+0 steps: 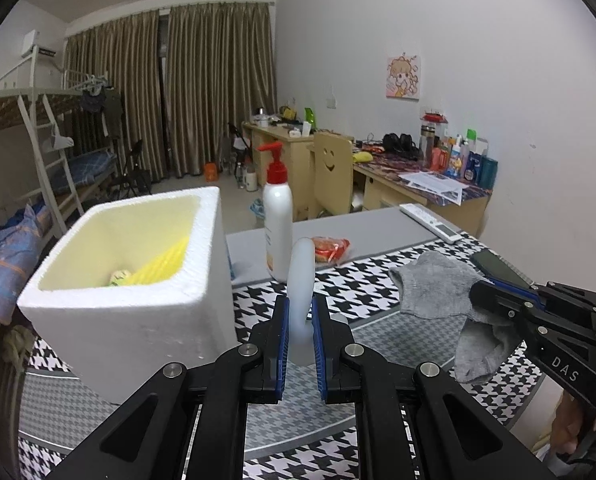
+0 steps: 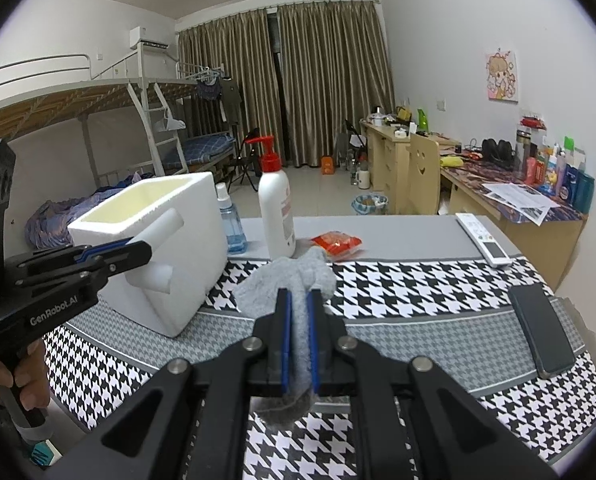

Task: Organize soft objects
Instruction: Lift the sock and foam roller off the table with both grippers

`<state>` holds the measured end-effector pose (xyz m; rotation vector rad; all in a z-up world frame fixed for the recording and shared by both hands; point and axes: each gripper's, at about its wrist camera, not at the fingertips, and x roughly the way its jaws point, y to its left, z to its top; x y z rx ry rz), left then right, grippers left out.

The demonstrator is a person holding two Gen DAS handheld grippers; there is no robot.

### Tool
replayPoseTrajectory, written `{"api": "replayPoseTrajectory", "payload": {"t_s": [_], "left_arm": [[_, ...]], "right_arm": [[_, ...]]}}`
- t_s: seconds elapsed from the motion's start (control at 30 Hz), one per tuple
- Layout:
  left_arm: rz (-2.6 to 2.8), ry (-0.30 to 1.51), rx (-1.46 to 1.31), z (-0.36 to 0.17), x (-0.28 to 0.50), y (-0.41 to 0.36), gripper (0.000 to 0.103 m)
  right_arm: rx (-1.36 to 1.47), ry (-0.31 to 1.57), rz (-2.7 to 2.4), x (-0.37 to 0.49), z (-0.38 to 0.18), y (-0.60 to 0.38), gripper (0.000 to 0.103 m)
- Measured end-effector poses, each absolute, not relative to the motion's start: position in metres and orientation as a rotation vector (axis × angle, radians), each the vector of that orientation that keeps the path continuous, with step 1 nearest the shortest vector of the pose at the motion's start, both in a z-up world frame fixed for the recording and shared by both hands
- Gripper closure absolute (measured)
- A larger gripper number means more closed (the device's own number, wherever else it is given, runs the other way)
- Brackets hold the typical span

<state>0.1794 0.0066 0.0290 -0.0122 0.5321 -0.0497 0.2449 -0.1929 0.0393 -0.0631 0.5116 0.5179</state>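
Note:
My left gripper is shut on a white foam tube, held above the table just right of the white foam box. The box holds a yellow ribbed object and a small ball. In the right wrist view the left gripper holds the bent foam tube against the box's right side. My right gripper is shut on a grey sock, lifted over the patterned cloth. The left wrist view shows the sock hanging from the right gripper.
A white pump bottle and a red snack packet stand behind the grippers. A blue spray bottle is beside the box. A remote and a dark phone lie at the right. The houndstooth cloth covers the table.

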Motion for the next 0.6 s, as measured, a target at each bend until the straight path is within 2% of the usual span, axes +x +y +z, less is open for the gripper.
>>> {"api": "replayPoseTrajectory", "payload": {"t_s": [0.6], "left_arm": [[-0.033,0.451,-0.016,0.054,0.168,0.029,0.091]], "right_arm": [[-0.072,0.443,0.564,0.242,0.067,-0.164,0.092]]}}
